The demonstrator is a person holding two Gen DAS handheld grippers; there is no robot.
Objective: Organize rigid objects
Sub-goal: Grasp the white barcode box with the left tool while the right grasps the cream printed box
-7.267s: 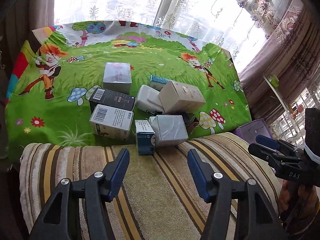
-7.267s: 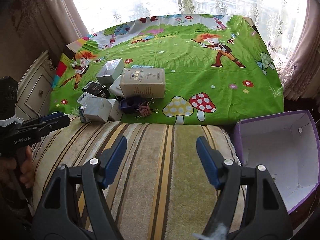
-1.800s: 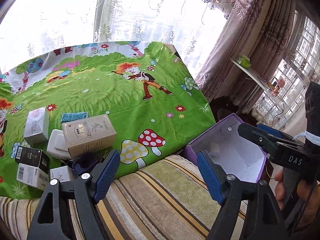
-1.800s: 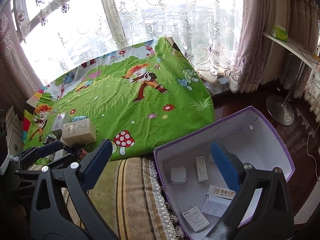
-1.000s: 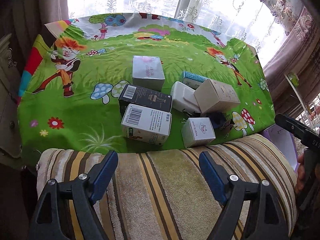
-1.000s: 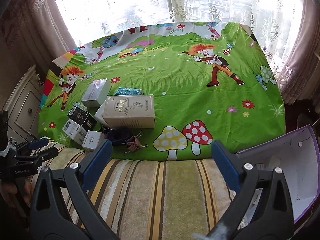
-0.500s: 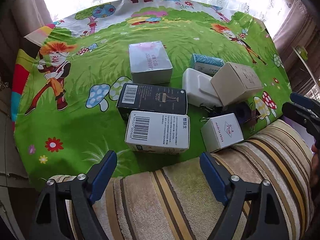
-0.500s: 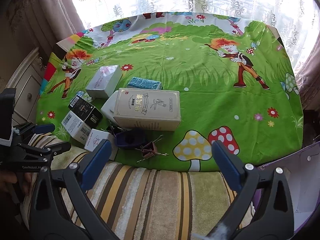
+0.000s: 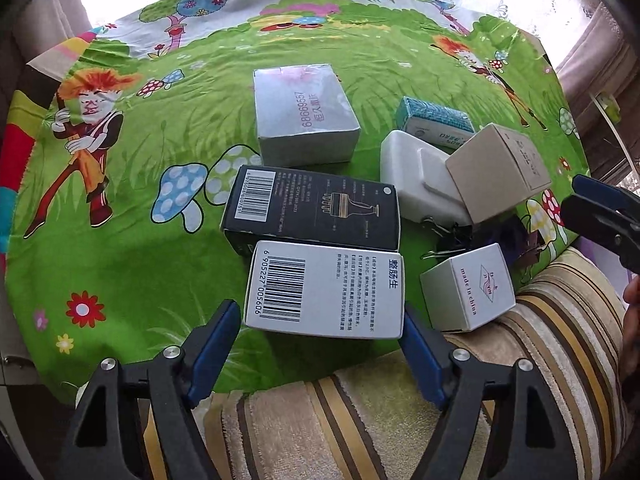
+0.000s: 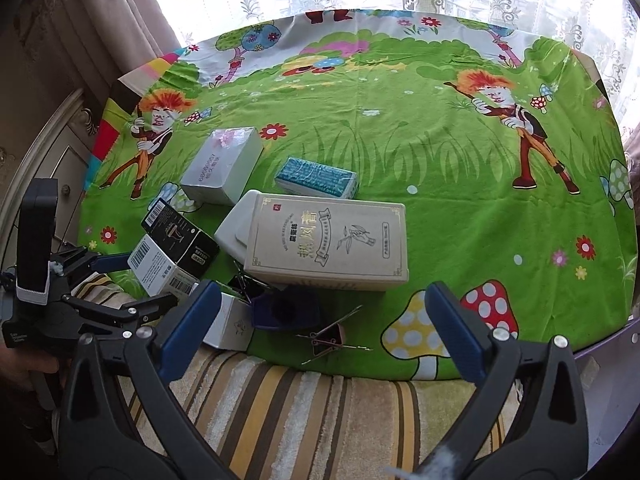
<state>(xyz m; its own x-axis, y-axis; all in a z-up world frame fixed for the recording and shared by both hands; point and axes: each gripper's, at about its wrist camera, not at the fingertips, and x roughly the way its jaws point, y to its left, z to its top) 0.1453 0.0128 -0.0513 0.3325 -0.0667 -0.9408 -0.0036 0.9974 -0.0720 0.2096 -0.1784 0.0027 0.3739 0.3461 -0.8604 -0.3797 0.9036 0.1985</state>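
A: What can't you make out?

B: The dark blue round-holed object (image 10: 286, 310) behind the small white "made in china" carton (image 9: 470, 288) is mostly hidden in the left wrist view. The black binder clips (image 9: 450, 236) beside it are a tangle, so I can't count them. The purple cardboard bin (image 10: 608, 346) is only a sliver at the right edge of the right wrist view, its inside out of sight. The teal-topped flat box (image 9: 434, 120) is half covered by the beige upright carton (image 9: 498, 172) and the white plastic case (image 9: 418, 178).

A: And the grippers?

B: The left gripper (image 9: 320, 330) has its blue pads spread wide, one on each side of the white barcode carton (image 9: 326, 290) and close to its ends; I can't tell whether they touch it. That carton lies flat on the green cartoon-print sheet (image 9: 132, 256), just in front of the black barcode carton (image 9: 314, 208), near the striped towel edge (image 9: 360, 420). The right gripper (image 10: 322, 312) is also released, holding nothing, hovering over the towel and facing the blue object and a brown binder clip (image 10: 330, 338).

A: What's changed?

B: Half a second ago the left gripper's pads sat farther back over the towel; now they flank the white carton. The silver-grey rectangular box (image 9: 304, 116) and the other boxes lie where they were. Both views have moved closer to the pile.
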